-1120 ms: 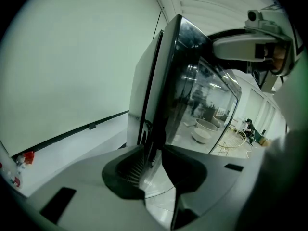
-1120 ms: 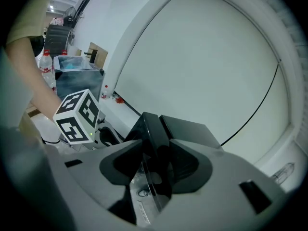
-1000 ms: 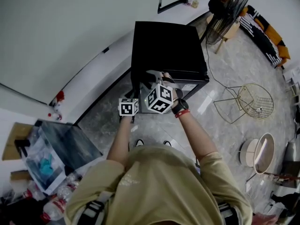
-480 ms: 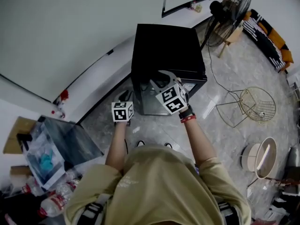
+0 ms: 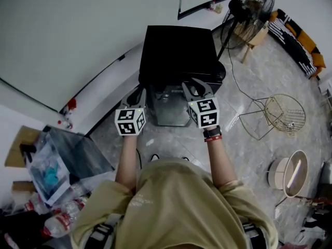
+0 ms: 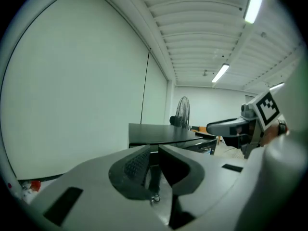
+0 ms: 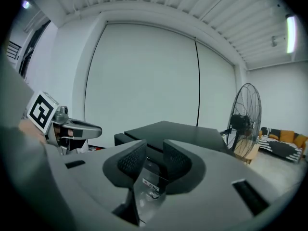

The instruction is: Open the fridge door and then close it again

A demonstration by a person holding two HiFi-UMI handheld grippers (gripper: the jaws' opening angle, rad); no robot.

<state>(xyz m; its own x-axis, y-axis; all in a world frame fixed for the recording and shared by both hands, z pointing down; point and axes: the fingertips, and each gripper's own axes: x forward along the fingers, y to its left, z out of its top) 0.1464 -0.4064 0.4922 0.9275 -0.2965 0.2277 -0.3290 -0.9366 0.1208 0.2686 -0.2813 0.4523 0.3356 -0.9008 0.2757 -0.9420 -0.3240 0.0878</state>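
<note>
Left gripper point(image 5: 136, 95) and right gripper point(image 5: 196, 87) hover empty just before the black fridge point(image 5: 179, 51), jaws just narrowed to slim gaps. It stands upright against the wall point(image 5: 78, 40), front facing the person point(image 5: 171, 201).

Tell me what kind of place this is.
Probably an office or studio room used for recording, not a kitchen: a black mini fridge stands alone on a tiled floor by bare white wall panels, a pedestal fan beside it, strip lights on the slatted ceiling.
</note>
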